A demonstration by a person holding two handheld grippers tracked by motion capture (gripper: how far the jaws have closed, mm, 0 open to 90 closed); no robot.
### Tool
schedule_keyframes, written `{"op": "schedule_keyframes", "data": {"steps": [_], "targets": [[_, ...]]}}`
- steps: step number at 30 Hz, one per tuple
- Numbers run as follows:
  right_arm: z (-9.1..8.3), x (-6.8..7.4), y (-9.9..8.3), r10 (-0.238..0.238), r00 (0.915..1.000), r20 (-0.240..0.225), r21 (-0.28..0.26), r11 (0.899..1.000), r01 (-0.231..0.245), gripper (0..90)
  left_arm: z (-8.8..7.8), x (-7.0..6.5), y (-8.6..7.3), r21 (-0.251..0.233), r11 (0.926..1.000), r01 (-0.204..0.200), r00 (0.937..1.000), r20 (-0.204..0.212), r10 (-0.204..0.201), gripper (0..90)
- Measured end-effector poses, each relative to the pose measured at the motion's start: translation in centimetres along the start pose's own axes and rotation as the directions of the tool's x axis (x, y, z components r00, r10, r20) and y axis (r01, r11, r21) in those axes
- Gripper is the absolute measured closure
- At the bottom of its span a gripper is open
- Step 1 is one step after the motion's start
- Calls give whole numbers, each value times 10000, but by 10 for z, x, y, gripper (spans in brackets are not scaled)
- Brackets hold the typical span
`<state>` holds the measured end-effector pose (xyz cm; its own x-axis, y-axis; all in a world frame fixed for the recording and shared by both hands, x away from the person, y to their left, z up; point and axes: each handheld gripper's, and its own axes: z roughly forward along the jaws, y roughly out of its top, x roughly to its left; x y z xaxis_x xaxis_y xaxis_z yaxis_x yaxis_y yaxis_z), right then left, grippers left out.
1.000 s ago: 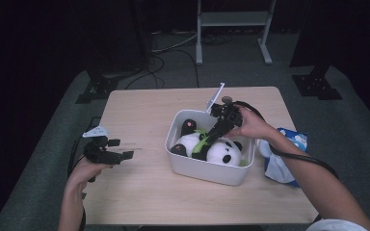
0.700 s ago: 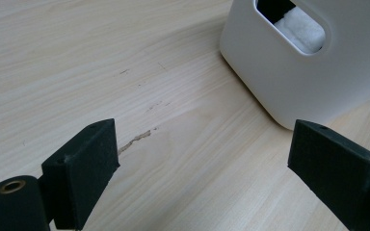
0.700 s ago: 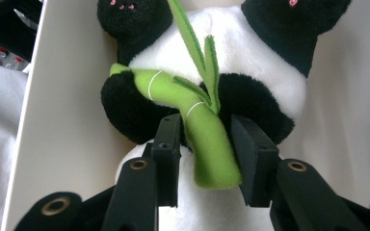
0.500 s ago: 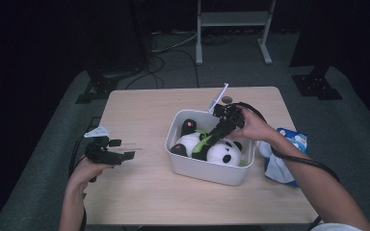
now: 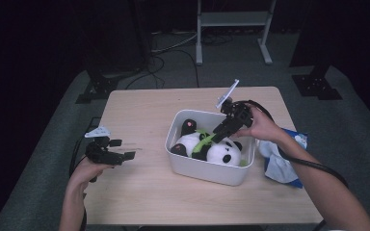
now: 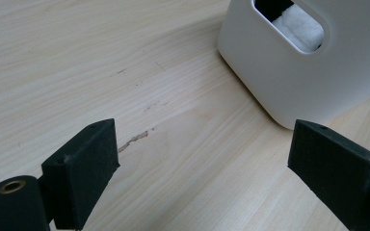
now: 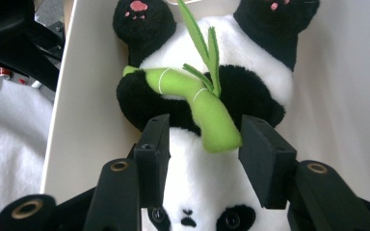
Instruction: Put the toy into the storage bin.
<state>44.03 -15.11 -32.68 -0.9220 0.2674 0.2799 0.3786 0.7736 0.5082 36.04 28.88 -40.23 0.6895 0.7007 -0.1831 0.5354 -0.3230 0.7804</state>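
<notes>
A plush panda (image 5: 220, 153) lies on its back in a white bin (image 5: 207, 174) at the middle of the wooden table, a green bamboo stalk (image 7: 200, 98) across its chest. My right gripper (image 5: 217, 133) reaches down into the bin. Its jaws have just been opening and now stand apart on either side of the bamboo's lower end, with the panda (image 7: 250, 53) under them and the pads not pressing. My left gripper (image 5: 123, 150) hovers low over the table's left edge, open and empty. In the left gripper view the left gripper (image 6: 202, 163) faces the bin's corner (image 6: 289, 72).
A blue and white bag (image 5: 282, 161) lies at the table's right edge by the right forearm. Bare tabletop (image 5: 139, 110) stretches between the left gripper and the bin. A metal stand (image 5: 231, 29) and cables sit on the floor behind.
The right gripper's jaws have spread wider over the panda in the bin. The left hand has stayed where it was.
</notes>
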Motion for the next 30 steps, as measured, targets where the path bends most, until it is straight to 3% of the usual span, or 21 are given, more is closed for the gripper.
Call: {"op": "schedule_keyframes", "data": {"steps": [30], "targets": [[-45, 15, -21, 296, 9988, 394, -972, 9949, -257, 506, 2, -3, 0, 63, 9999, -84, 9999, 59, 84, 91]]}}
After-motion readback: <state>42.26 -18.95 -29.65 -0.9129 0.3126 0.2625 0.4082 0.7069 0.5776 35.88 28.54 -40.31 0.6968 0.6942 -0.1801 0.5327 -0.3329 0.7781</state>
